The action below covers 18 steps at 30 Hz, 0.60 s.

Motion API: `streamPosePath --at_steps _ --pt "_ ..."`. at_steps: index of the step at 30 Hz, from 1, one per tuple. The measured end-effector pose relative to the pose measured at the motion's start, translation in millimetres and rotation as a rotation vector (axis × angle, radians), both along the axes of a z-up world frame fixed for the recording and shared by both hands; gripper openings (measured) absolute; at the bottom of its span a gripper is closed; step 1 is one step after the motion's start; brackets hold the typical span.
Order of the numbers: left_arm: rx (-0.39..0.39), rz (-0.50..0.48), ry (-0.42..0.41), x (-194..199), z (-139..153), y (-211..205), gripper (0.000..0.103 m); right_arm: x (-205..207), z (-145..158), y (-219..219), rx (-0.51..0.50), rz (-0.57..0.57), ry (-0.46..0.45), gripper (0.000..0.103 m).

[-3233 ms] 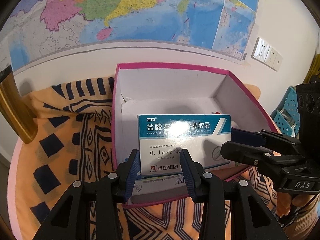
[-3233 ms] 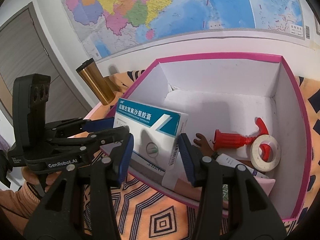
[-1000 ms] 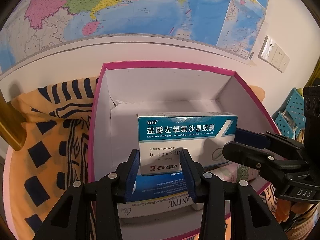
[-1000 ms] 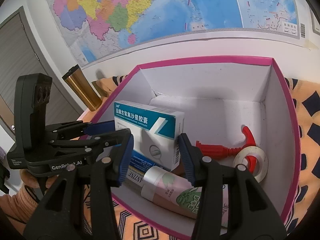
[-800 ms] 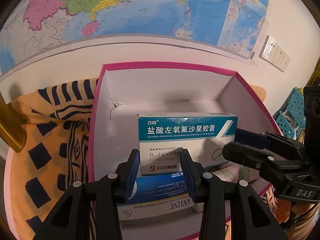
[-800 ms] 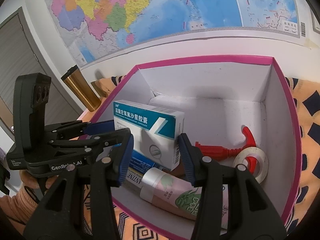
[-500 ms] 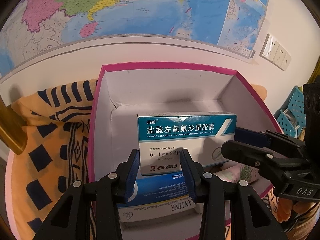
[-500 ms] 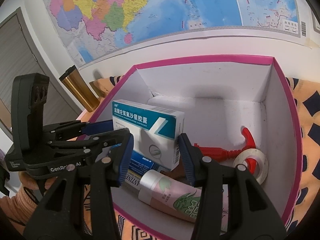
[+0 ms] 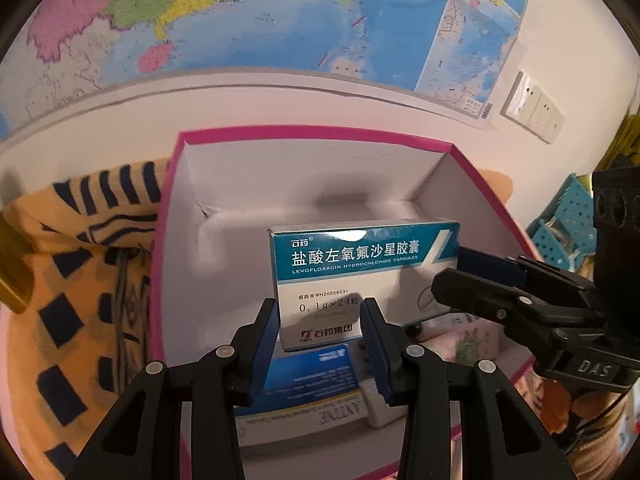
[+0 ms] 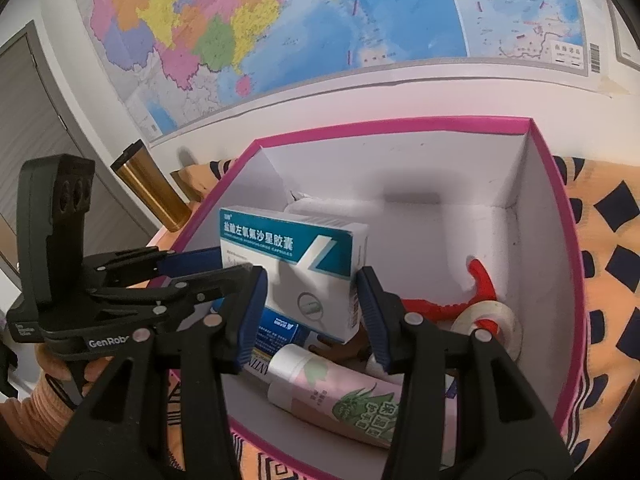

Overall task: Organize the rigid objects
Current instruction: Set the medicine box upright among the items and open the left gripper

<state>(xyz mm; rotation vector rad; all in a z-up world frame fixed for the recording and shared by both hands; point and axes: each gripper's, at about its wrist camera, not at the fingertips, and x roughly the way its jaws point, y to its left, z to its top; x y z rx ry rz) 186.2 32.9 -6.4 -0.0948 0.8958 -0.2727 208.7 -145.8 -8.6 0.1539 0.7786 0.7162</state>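
On the wall ahead of me hangs a big coloured map, and under it lies an orange cloth with dark blue patterns. On that cloth stands the pink-rimmed cardboard box, white inside, open at the top. A gold metal tumbler stands beyond the box's left corner in my right camera.

Inside the box, along the near wall, I see a pink tube with a green plant print lying on its side, and a blue-and-white carton flat beneath the thing I am carrying. Toward the right wall lies a red plastic hook, touching a roll of clear tape.

The levofloxacin capsule box, teal and white, is upright over the box's interior, above the flat carton, and I hold it from both ends. My left gripper has its blue pads clenched on the lower left part of the medicine box. My right gripper grasps the opposite end, its pads against the box's faces near the short end panel. Each camera shows the other gripper reaching in from the side. Fingers of the hand under the right gripper's handle show at the lower right edge of the left camera.
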Motion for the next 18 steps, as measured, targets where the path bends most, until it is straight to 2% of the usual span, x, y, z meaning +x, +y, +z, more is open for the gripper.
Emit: streamPosePath --at_steps 7,12,18 --pt "0.016 -0.011 0.013 4 -6 -5 0.041 1 2 -2 -0.012 -0.01 -0.005 0.05" --pt "0.001 -0.011 0.026 5 -8 -3 0.041 2 -1 -2 -0.012 -0.014 0.003 0.05" --pt "0.028 -0.014 0.036 7 -12 -7 0.041 5 -4 -2 -0.021 -0.015 0.013 0.051"
